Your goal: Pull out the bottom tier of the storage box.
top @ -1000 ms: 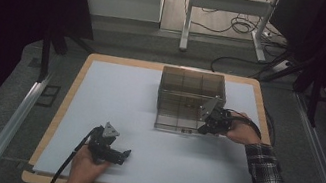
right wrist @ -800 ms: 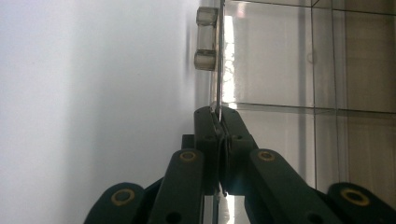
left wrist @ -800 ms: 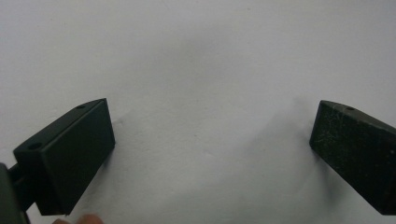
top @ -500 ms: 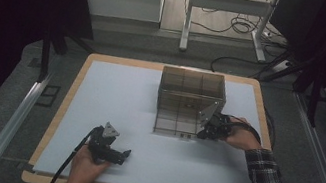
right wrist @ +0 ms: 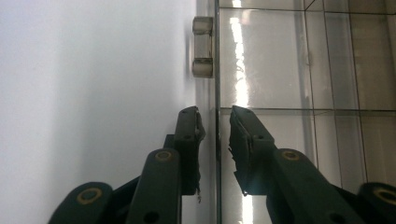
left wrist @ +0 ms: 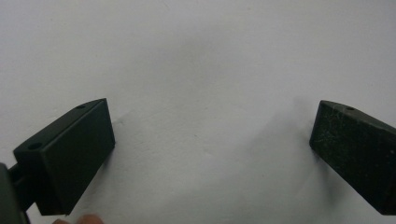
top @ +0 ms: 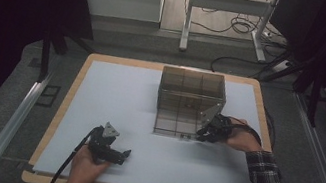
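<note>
Your right gripper (top: 204, 134) sits at the near right corner of the clear box (top: 191, 94), which stands on the far right part of the white mat (top: 115, 93). The box's door (top: 177, 122) lies open flat in front of it. In the right gripper view, the jaws straddle the door's thin edge (right wrist: 217, 140) with a narrow gap on each side, a small clasp (right wrist: 203, 46) just beyond. Your left gripper (top: 114, 154) rests on the mat, well apart from the box, jaws spread wide over bare mat.
</note>
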`<move>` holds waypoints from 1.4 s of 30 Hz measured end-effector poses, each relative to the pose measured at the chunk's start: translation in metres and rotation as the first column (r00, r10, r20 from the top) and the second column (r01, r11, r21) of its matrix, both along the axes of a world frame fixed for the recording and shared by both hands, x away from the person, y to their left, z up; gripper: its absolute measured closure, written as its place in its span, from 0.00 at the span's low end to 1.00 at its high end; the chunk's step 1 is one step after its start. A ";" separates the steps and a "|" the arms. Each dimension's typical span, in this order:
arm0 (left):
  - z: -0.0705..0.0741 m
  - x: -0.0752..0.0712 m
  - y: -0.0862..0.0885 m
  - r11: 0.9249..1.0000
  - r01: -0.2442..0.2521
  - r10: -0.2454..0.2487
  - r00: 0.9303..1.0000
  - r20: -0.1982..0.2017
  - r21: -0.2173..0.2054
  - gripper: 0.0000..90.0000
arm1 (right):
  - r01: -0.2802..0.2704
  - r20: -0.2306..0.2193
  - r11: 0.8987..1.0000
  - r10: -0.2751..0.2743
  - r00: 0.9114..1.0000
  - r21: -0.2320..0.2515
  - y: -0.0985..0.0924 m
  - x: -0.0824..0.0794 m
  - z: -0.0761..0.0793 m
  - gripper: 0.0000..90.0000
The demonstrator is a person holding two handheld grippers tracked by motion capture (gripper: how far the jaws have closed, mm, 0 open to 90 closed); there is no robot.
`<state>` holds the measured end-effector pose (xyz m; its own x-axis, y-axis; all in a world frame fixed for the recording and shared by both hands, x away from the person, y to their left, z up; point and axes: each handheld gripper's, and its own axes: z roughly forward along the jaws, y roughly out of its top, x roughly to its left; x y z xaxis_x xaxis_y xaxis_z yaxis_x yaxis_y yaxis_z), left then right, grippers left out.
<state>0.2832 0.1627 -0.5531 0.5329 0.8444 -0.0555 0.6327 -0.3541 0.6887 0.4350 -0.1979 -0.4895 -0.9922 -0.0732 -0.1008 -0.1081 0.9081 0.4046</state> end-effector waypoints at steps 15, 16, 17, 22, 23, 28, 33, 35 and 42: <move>0.000 0.000 0.000 1.000 0.000 0.000 1.000 0.000 0.000 0.00 | 0.041 0.031 0.999 -0.042 0.999 0.036 0.000 -0.007 0.008 0.70; 0.000 0.000 0.000 1.000 0.000 0.000 1.000 0.000 0.000 0.00 | 0.042 0.029 0.998 -0.043 0.999 0.037 0.000 -0.008 0.008 0.70; 0.000 0.000 0.000 1.000 0.000 0.000 1.000 0.000 0.000 0.00 | 0.040 0.017 0.998 -0.041 0.999 0.047 0.000 -0.008 0.007 0.69; 0.000 0.000 0.000 1.000 0.000 0.000 1.000 0.000 0.000 0.00 | 0.040 0.025 0.998 -0.041 0.999 0.058 -0.001 -0.010 0.009 0.66; 0.000 0.000 0.000 1.000 -0.001 0.001 1.000 0.000 0.000 0.00 | 0.043 0.035 0.997 -0.045 0.998 0.056 -0.001 -0.011 0.010 0.65; 0.000 0.000 0.000 1.000 -0.001 0.001 1.000 0.000 0.000 0.00 | 0.061 0.037 0.995 -0.064 0.997 0.072 -0.004 -0.015 0.013 0.63; 0.000 0.000 0.000 1.000 -0.001 0.001 1.000 0.000 0.000 0.00 | 0.083 0.036 0.993 -0.086 0.996 0.089 -0.007 -0.019 0.014 0.59; 0.000 0.000 0.000 1.000 -0.001 0.001 1.000 0.000 0.000 0.00 | 0.102 0.047 0.990 -0.107 0.993 0.095 -0.008 -0.021 0.016 0.58; 0.000 0.000 0.000 1.000 0.000 0.000 1.000 0.000 0.000 0.00 | 0.151 0.049 0.979 -0.159 0.986 0.135 -0.012 -0.029 0.020 0.51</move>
<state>0.2832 0.1626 -0.5531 0.5326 0.8446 -0.0558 0.6329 -0.3536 0.6887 0.4064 -0.2102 -0.4692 -0.9824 0.0991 -0.1586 0.0027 0.8555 0.5178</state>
